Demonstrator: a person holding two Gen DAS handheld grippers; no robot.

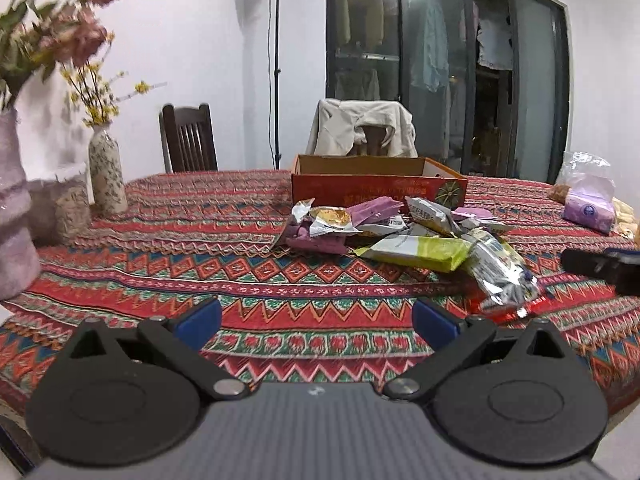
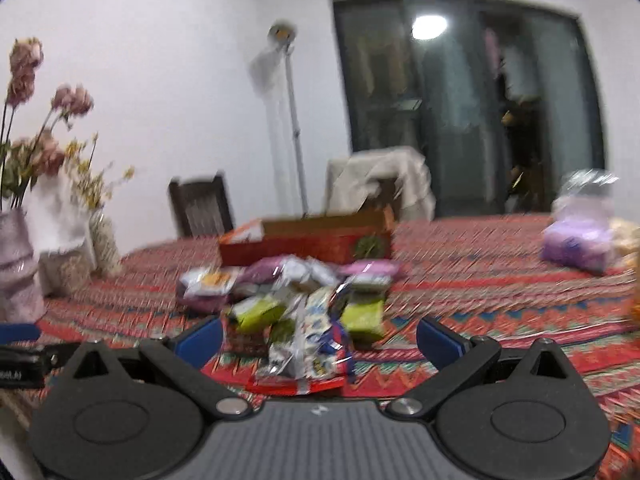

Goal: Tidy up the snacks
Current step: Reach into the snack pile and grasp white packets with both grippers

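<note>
Snack packets, a loose heap of foil and plastic wrappers in silver, purple and lime green [image 1: 404,232], lie on the counter covered by a red, teal and orange zigzag-patterned cloth [image 1: 240,280], just in front of an open, shallow orange cardboard box [image 1: 378,190]. The box interior is not visible from either view.

Nearest item in the heap: a long silver foil packet with blue print [image 1: 502,276], lying over a red-edged wrapper. Beside it, a flat lime-green and white packet [image 1: 420,252]. Farther back, purple packets and a silver one with a golden picture.

Left gripper [image 1: 316,320]: blue-tipped fingers spread wide, nothing between them, above bare cloth to the left of the heap. A dark part of the right gripper shows at the right edge of this view.

Right gripper [image 2: 320,334]: fingers spread apart, holding nothing; the silver packet [image 2: 312,344] lies on the cloth between and just ahead of them (frame is motion-blurred, contact cannot be judged).

Surroundings: speckled ceramic vase with yellow sprigs [image 1: 107,172] and pale lilac vase with dried pink flowers [image 1: 12,216] at the counter's left; purple tissue pack [image 1: 588,210] at right; dark wooden chair [image 1: 188,140]; chair draped with beige cloth [image 1: 362,128].
</note>
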